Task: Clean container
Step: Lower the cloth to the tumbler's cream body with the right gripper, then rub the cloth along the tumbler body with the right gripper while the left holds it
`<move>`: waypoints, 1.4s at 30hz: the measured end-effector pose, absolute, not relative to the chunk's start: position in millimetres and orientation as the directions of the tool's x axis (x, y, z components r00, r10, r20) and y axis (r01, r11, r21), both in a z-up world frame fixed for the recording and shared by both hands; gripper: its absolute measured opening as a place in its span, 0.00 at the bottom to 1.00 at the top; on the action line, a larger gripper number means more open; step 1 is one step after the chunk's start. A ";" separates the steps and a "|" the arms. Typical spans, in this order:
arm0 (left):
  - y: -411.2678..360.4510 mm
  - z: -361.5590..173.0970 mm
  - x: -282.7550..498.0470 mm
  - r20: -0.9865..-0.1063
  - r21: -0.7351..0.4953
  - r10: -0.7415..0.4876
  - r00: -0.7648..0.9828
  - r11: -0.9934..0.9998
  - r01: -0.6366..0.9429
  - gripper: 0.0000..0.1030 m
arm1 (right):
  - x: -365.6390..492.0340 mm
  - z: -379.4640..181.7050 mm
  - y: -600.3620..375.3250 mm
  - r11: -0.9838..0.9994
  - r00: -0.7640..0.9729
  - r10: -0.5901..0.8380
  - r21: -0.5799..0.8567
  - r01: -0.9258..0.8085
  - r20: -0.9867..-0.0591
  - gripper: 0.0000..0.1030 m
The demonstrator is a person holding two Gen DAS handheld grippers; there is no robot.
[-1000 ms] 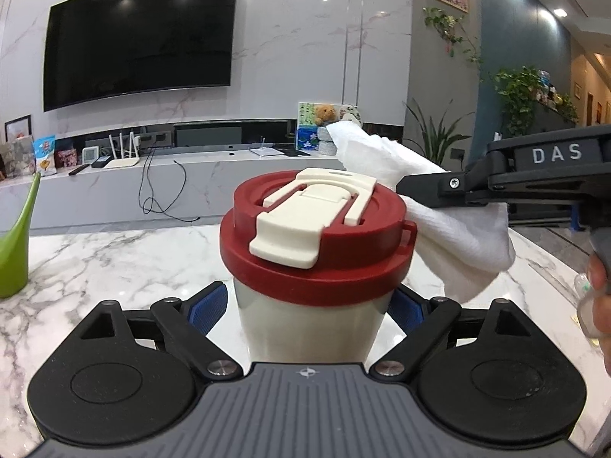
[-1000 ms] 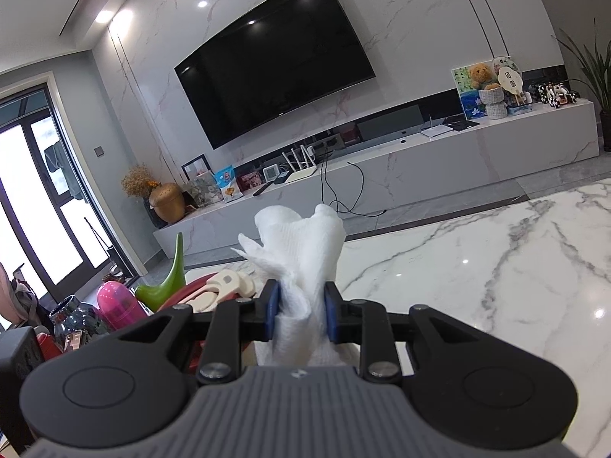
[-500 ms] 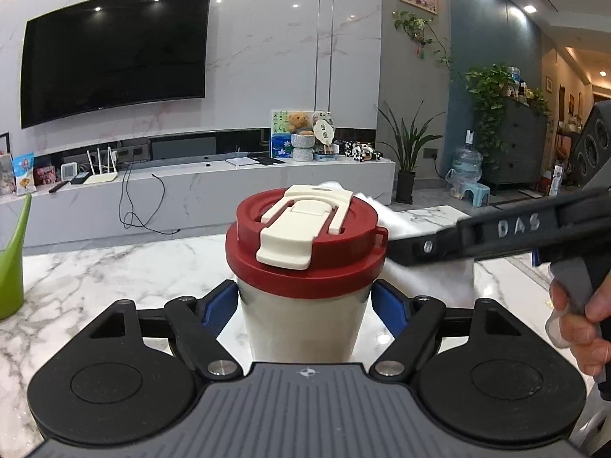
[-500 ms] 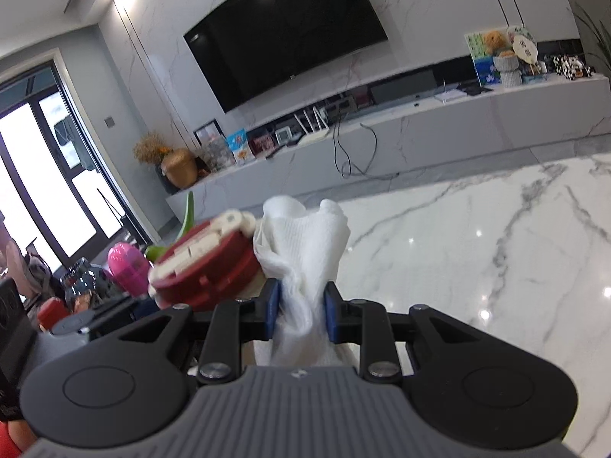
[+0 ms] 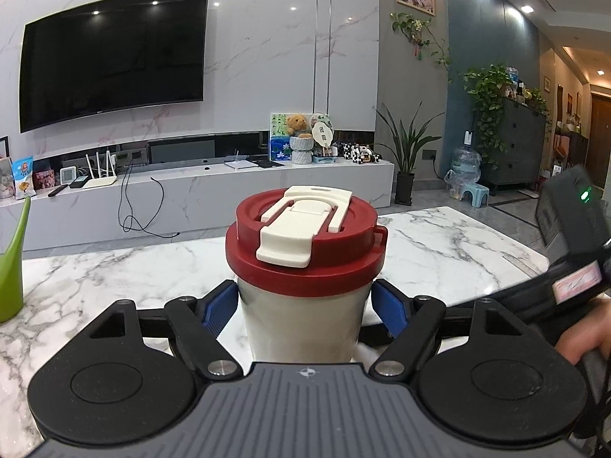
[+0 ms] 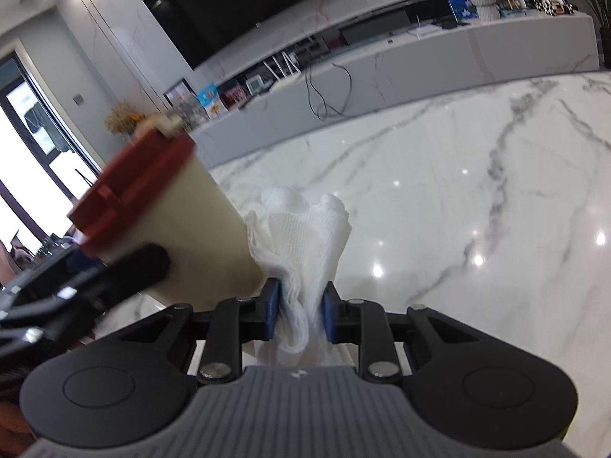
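The container [image 5: 305, 297], a cream tumbler with a red lid [image 5: 305, 244] and a cream flip clasp [image 5: 301, 229], occupied the centre of the left wrist view. It stood upright on the white marble table [image 5: 95, 278]. The left gripper [image 5: 305, 313] was clamped on the tumbler body just below the lid, with one blue pad [image 5: 217, 309] against each side. This grip was judged to be a brace: it fixed the container so that wiping pressure from the other side would not tip or slide it.

The right gripper [image 6: 299, 315] was closed on a bunched white cloth [image 6: 305, 244], pinched low down so that a loose wad stood free beyond the blue pads [image 6: 272, 307]. The free wad appeared to serve as the wiping face and kept the hard jaws off the container wall. In the right wrist view the tumbler filled the left of the frame, blurred and apparently leaning, an effect judged to come from the lens and the camera angle. The cloth lay against the lower side wall of the tumbler, close to the table surface.

In the left wrist view the right gripper body entered from the right edge of the frame, with part of a hand [image 5: 584, 343] on its handle. The lid was shut, so the work was confined to the outer surface.
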State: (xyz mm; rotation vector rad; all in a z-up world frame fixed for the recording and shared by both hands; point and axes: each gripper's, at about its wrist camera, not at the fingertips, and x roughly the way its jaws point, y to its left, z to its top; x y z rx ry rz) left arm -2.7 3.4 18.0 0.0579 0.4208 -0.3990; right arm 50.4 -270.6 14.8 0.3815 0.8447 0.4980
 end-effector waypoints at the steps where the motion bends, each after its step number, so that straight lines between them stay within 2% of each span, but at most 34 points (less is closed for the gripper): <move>1: 3.2 17.8 -2.6 -0.408 -0.026 -0.365 0.837 0.921 0.389 0.73 | 51.6 10.9 -269.3 0.823 0.555 0.555 0.505 -0.259 -0.619 0.26; 11: 7.6 20.3 -4.5 -0.412 -0.028 -0.361 0.837 0.923 0.384 0.74 | 58.2 -20.0 -265.9 0.829 0.493 0.547 0.517 -0.212 -0.676 0.26; 23: -9.1 18.2 -5.3 -0.398 -0.026 -0.269 0.877 0.959 0.282 0.78 | 53.8 -18.6 -267.6 0.799 0.447 0.589 0.567 -0.199 -0.673 0.26; 31: -2.4 20.7 -0.2 -0.388 -0.040 -0.286 0.876 0.955 0.294 0.77 | 44.9 -8.0 -271.9 0.787 0.448 0.609 0.567 -0.242 -0.655 0.25; 37: 9.6 22.5 1.7 -0.397 -0.032 -0.347 0.850 0.930 0.365 0.76 | 45.5 21.3 -290.8 0.751 0.536 0.642 0.589 -0.297 -0.548 0.25; 42: 21.2 22.7 7.3 -0.402 -0.019 -0.424 0.812 0.890 0.455 0.76 | 42.9 51.0 -298.9 0.735 0.604 0.660 0.549 -0.398 -0.446 0.25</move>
